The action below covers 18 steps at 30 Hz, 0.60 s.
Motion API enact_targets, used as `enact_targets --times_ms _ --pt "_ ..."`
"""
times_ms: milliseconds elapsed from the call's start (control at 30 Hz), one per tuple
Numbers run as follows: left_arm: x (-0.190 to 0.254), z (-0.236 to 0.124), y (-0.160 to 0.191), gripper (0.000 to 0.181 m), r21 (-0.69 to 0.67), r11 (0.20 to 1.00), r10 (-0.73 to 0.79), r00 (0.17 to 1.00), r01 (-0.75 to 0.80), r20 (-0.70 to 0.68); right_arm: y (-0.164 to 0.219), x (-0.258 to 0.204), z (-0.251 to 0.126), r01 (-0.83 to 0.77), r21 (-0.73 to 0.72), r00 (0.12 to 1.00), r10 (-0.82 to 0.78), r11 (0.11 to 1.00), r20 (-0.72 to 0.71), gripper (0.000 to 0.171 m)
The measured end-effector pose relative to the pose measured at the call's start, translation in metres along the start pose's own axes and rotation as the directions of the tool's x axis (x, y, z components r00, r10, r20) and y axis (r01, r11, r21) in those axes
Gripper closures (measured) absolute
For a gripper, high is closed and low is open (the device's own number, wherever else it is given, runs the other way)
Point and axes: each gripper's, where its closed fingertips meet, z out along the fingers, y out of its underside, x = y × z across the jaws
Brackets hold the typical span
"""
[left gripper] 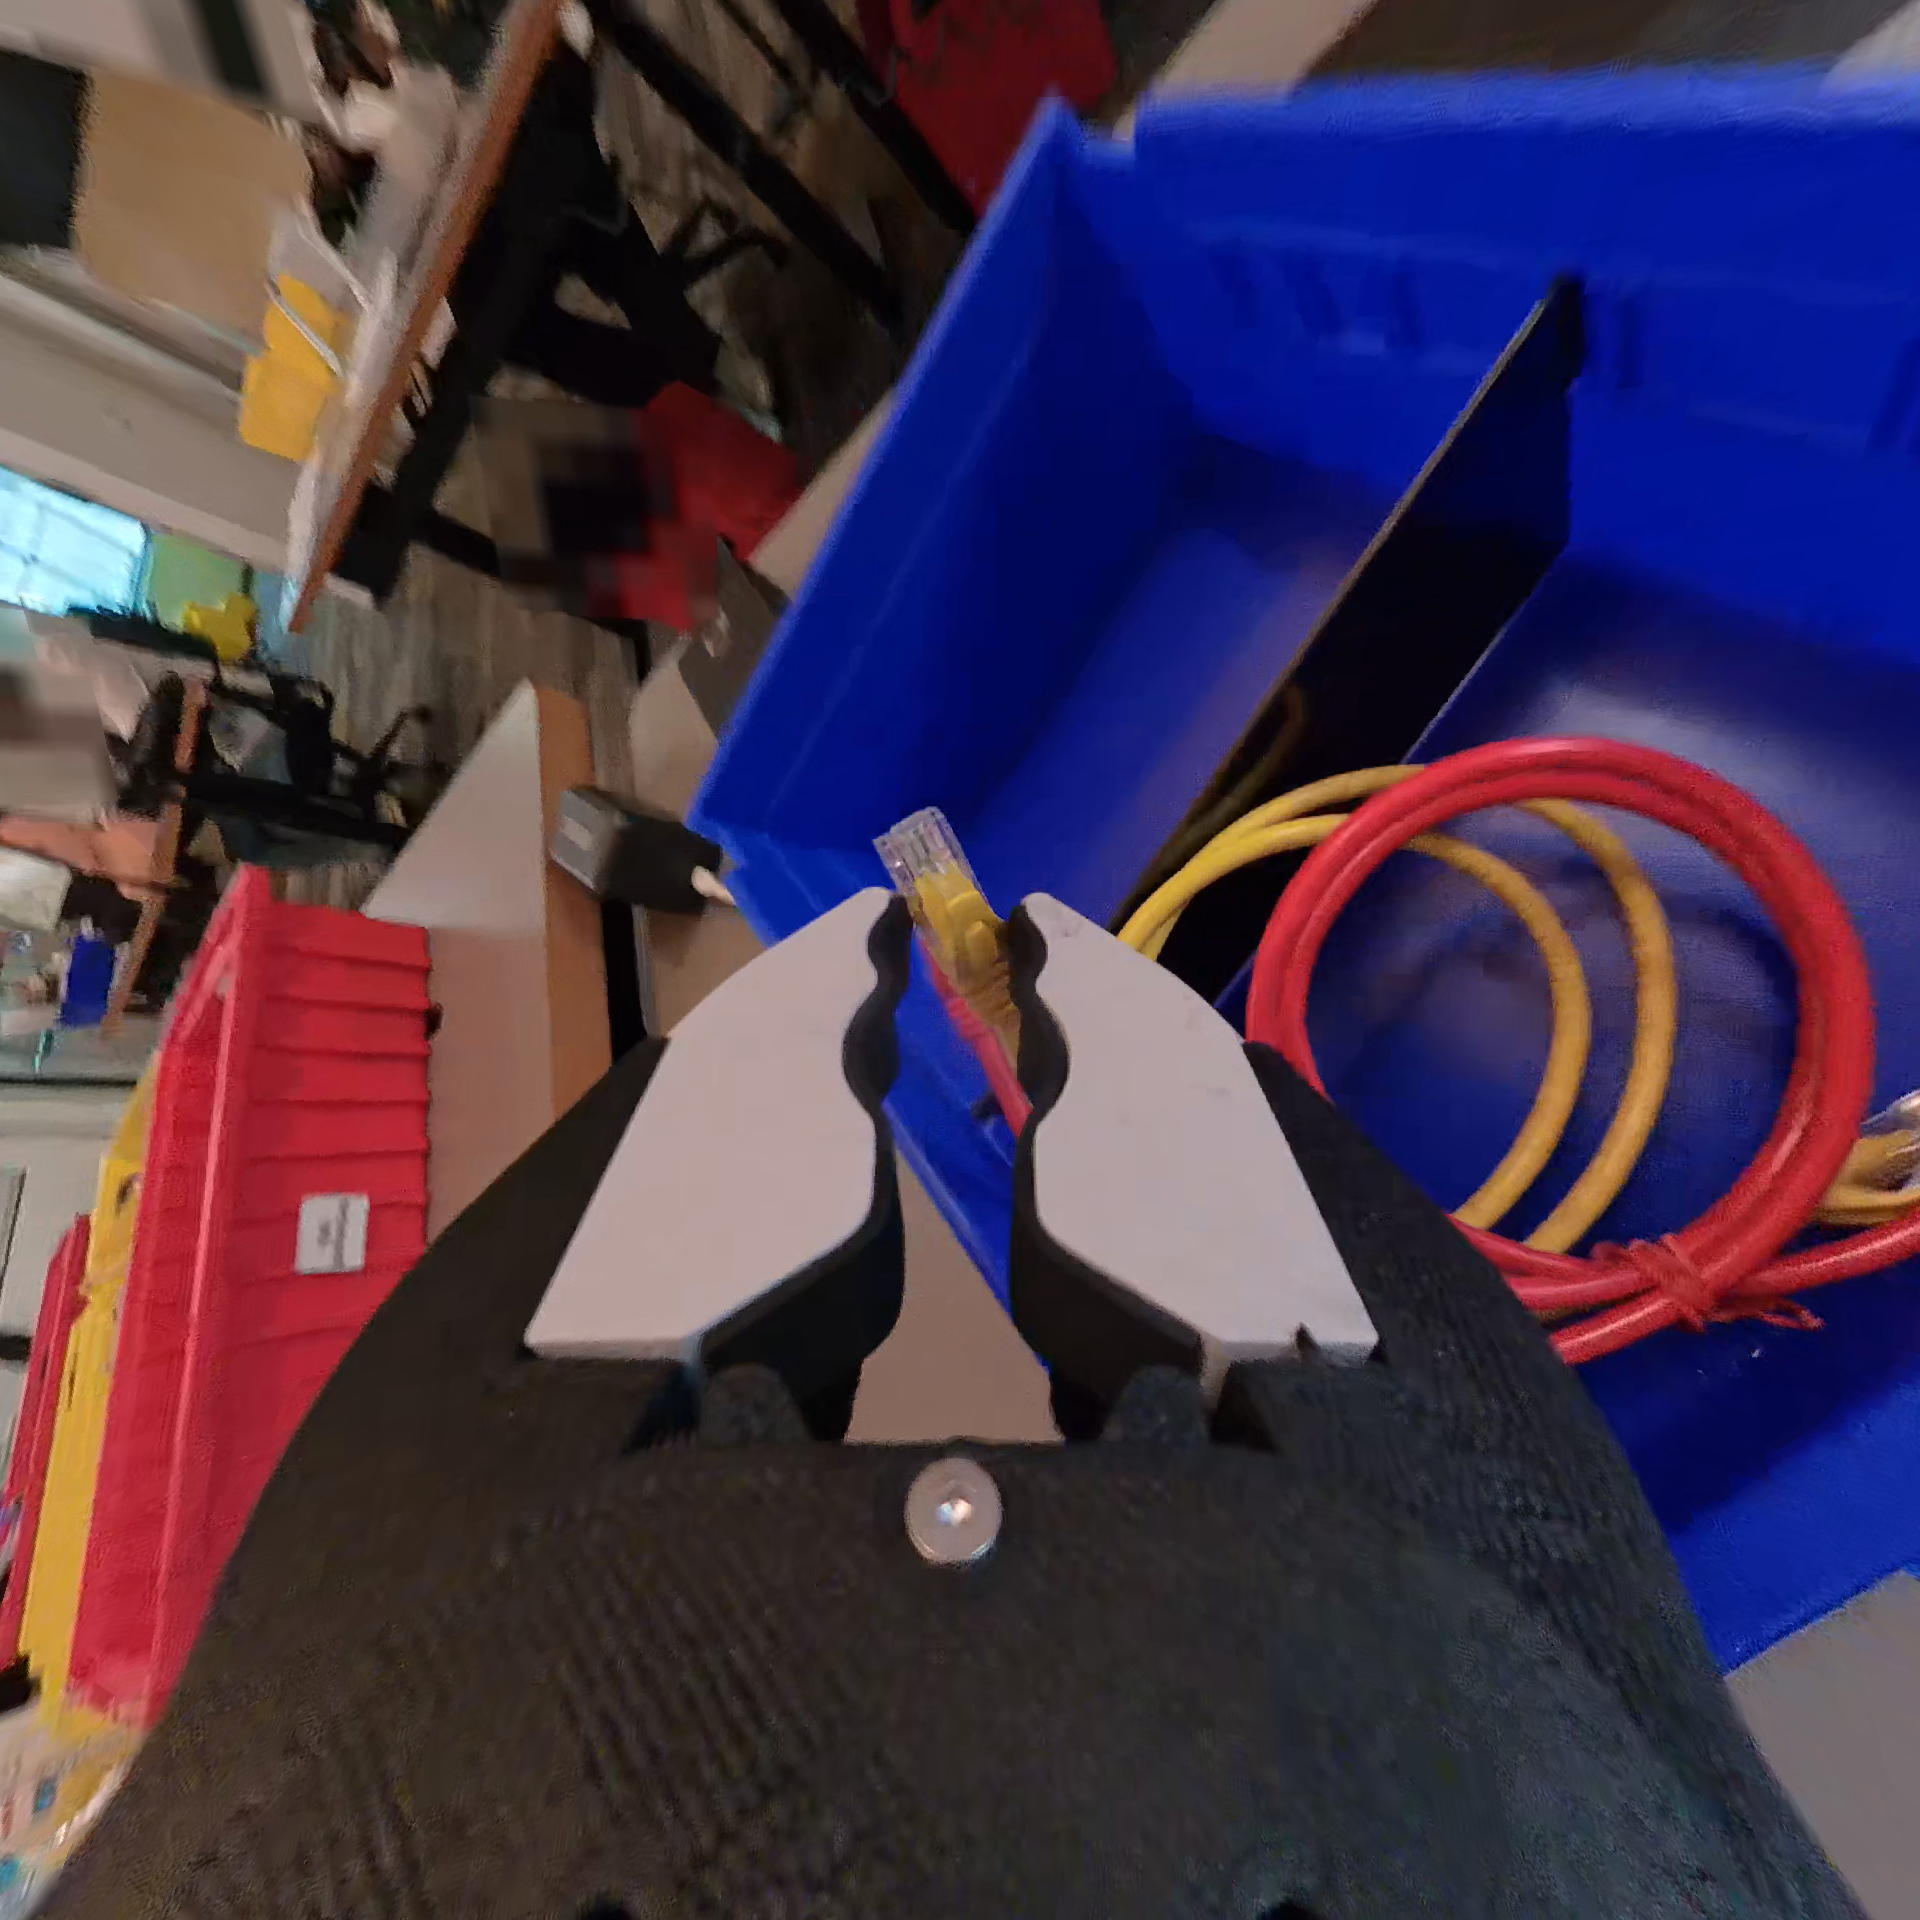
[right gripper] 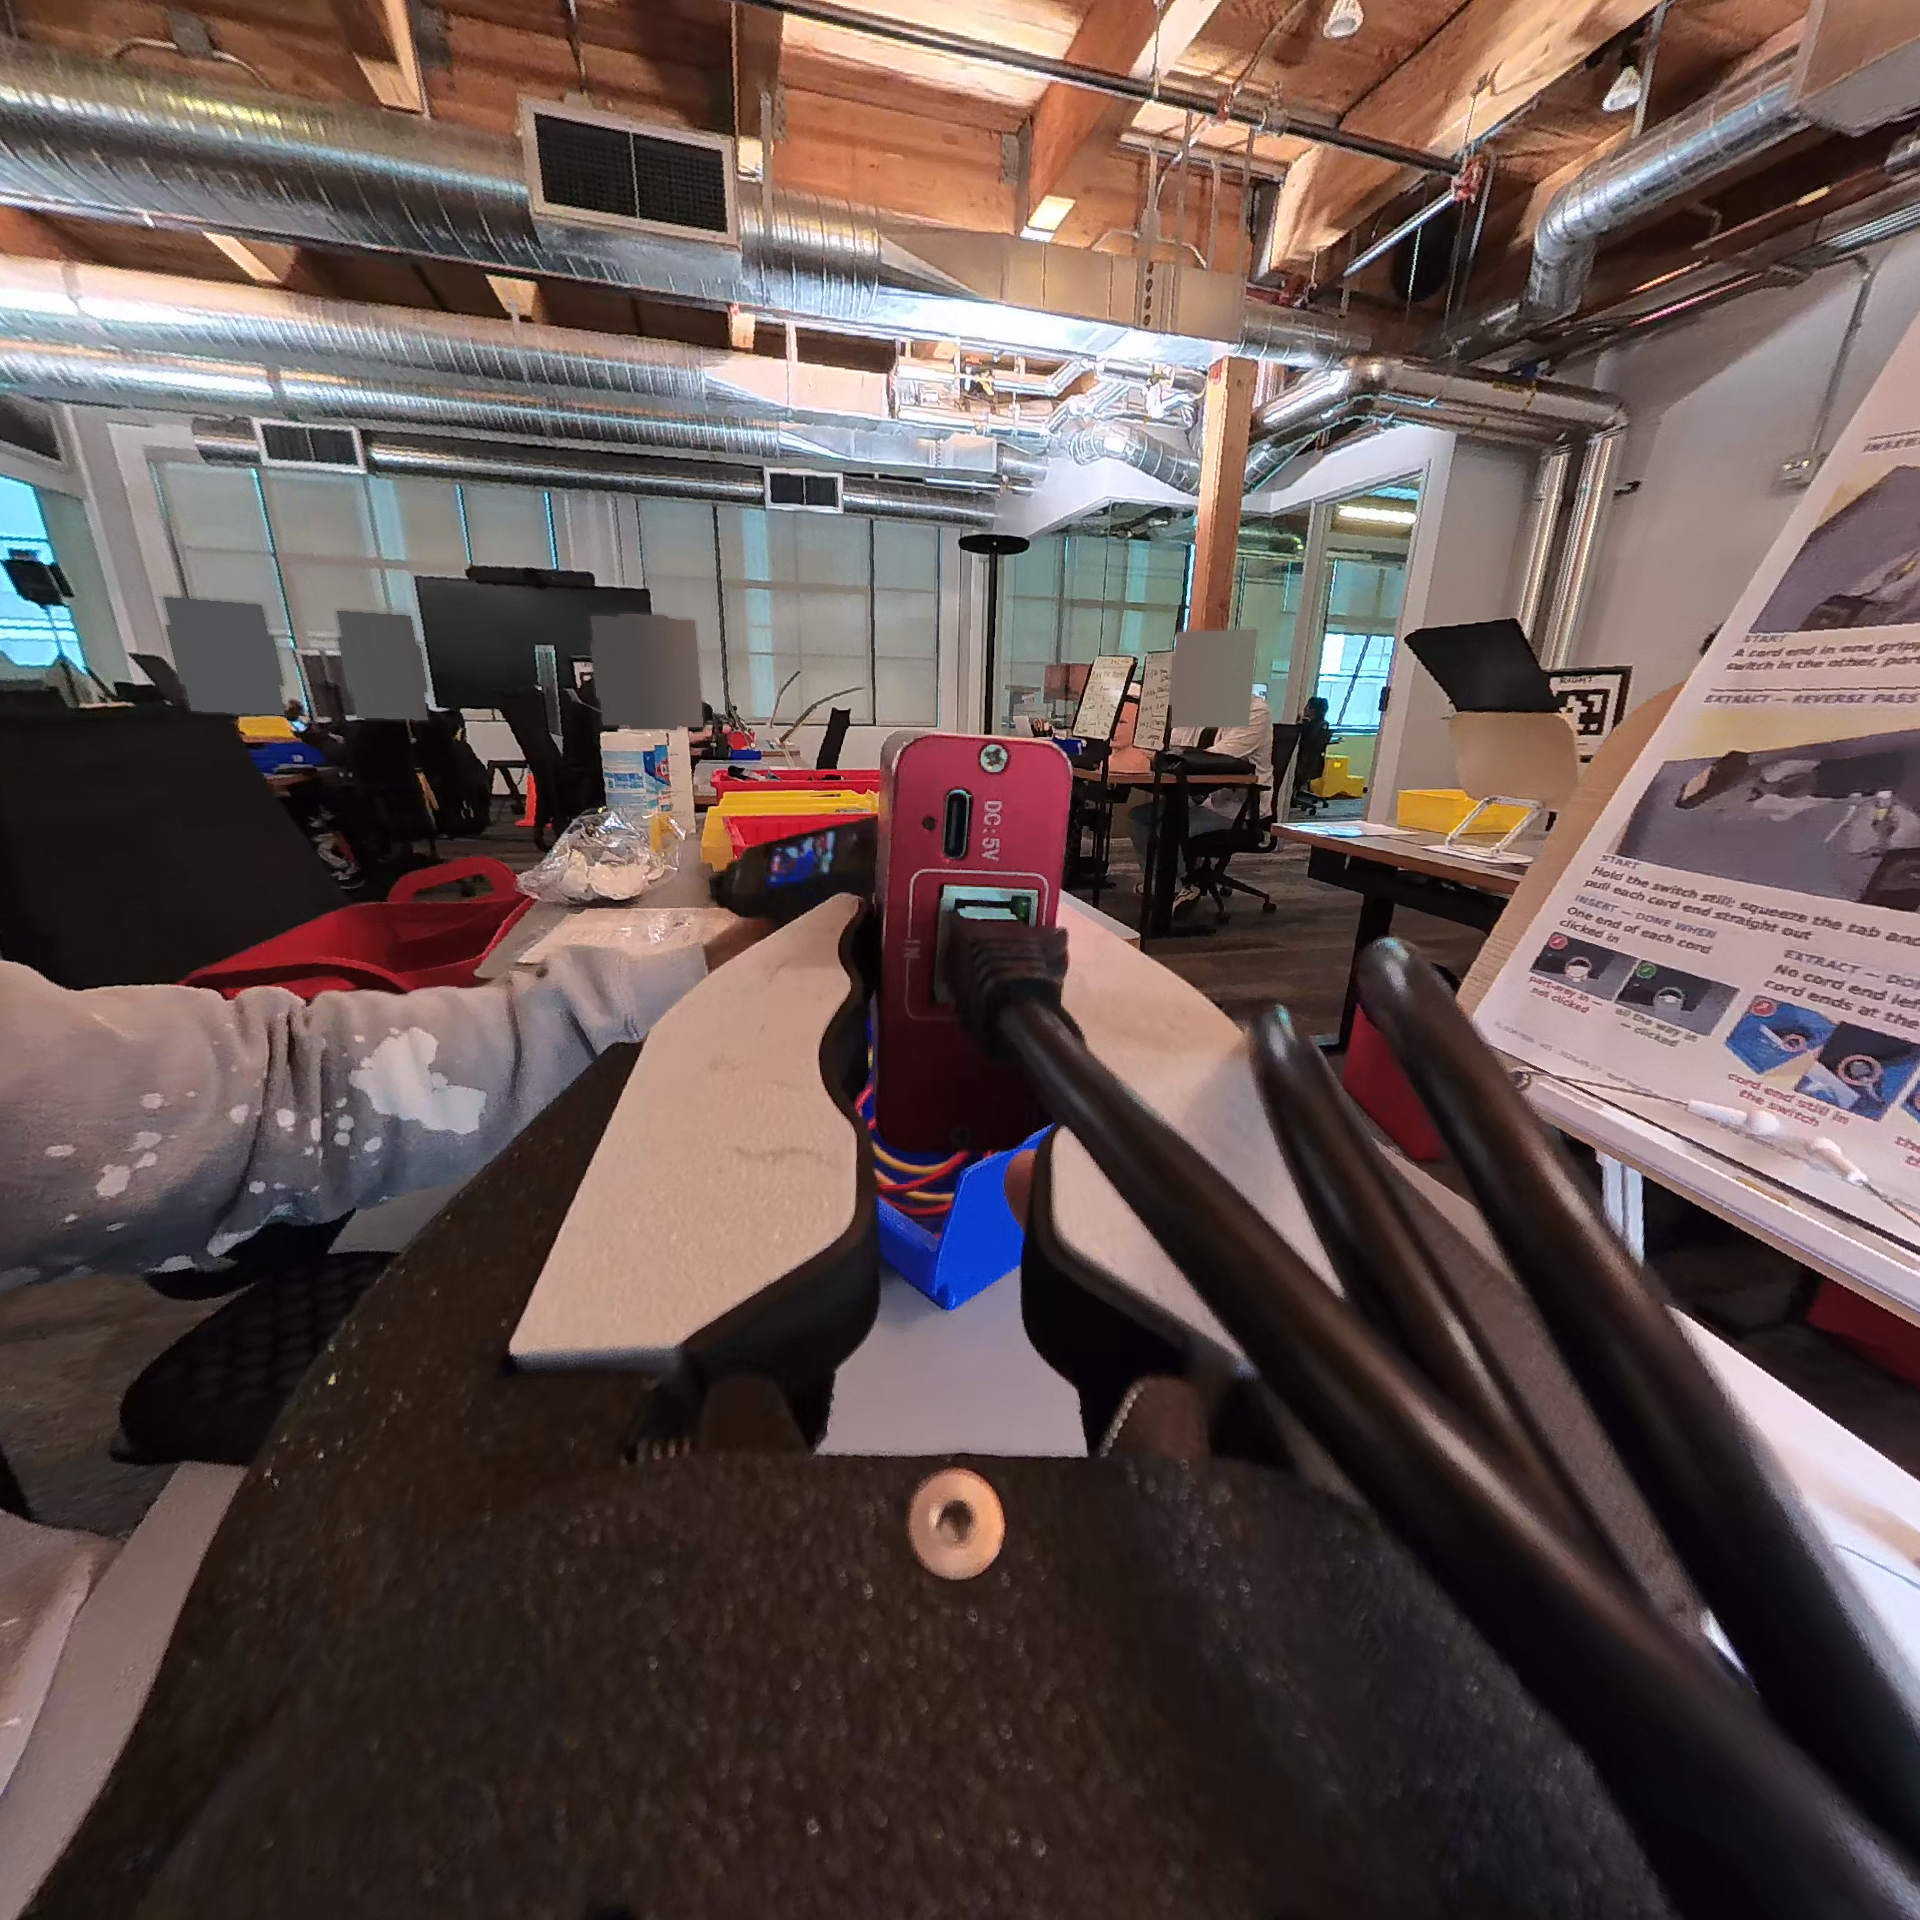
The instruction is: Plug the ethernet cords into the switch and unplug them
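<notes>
In the left wrist view my left gripper [left gripper: 956,920] is shut on an ethernet plug [left gripper: 923,850] with a clear tip and a yellow boot. A red cord runs back from it. The coiled red cord [left gripper: 1818,987] and a coiled yellow cord [left gripper: 1558,935] lie in a blue bin [left gripper: 935,520]. In the right wrist view my right gripper [right gripper: 966,935] is shut on the red switch [right gripper: 925,1049] and holds it upright. A black cord [right gripper: 1143,1153] is plugged into the switch's end port and loops back past the right finger.
A black divider [left gripper: 1455,582] splits the blue bin. Red and yellow bins [left gripper: 281,1195] stand to the left. In the right wrist view a person's grey sleeve [right gripper: 260,1091] reaches in at the left. An instruction sheet [right gripper: 1766,883] leans at the right. A red basket [right gripper: 364,935] sits behind.
</notes>
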Motion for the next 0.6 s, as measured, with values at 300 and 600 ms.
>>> enact_targets --times_ms 300,600 --pt "-0.043 -0.066 -0.074 0.163 0.380 0.918 -0.127 0.992 0.110 0.020 0.000 -0.003 0.002 0.017 -0.008 1.000 -0.017 1.000 -0.002 0.144" --pt "-0.073 -0.100 -0.123 0.166 0.584 0.724 -0.291 0.930 0.368 -0.225 0.000 -0.002 0.001 0.010 -0.003 1.000 -0.010 1.000 -0.004 0.144"
